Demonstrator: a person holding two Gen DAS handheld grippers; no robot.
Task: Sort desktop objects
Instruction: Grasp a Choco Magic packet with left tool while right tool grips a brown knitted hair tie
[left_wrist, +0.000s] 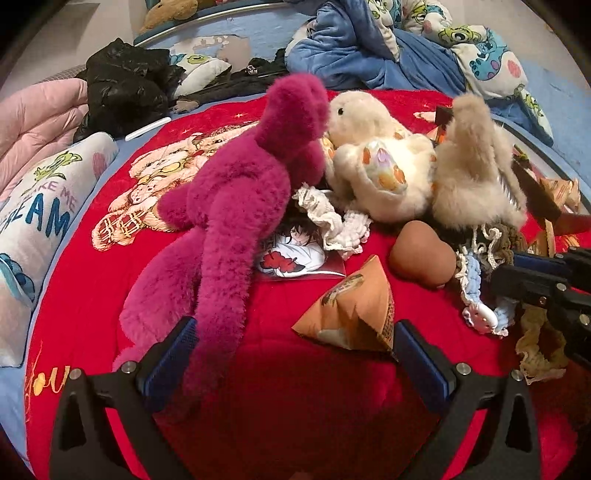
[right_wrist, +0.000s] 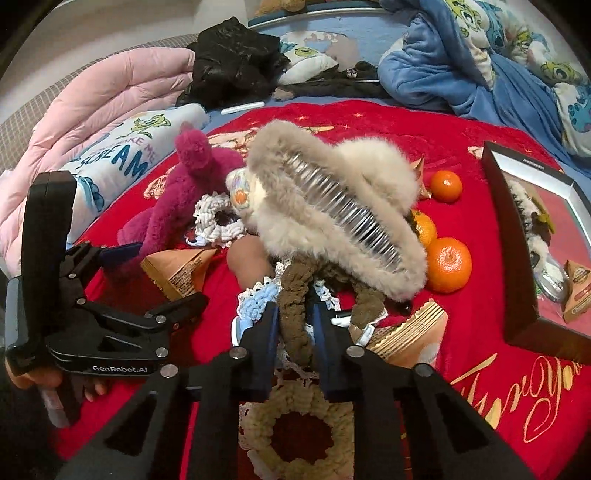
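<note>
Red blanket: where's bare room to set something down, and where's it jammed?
Free: the near strip of the red blanket under the left gripper, and the patch between the oranges and the black tray. Crowded: the middle, around the magenta plush, cream plush and scrunchies.

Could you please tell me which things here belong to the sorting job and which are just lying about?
Job: right gripper shut on brown scrunchie; fluffy hair clip; magenta plush; tangerines; open left gripper.
Lying about: pink quilt; black jacket.
</note>
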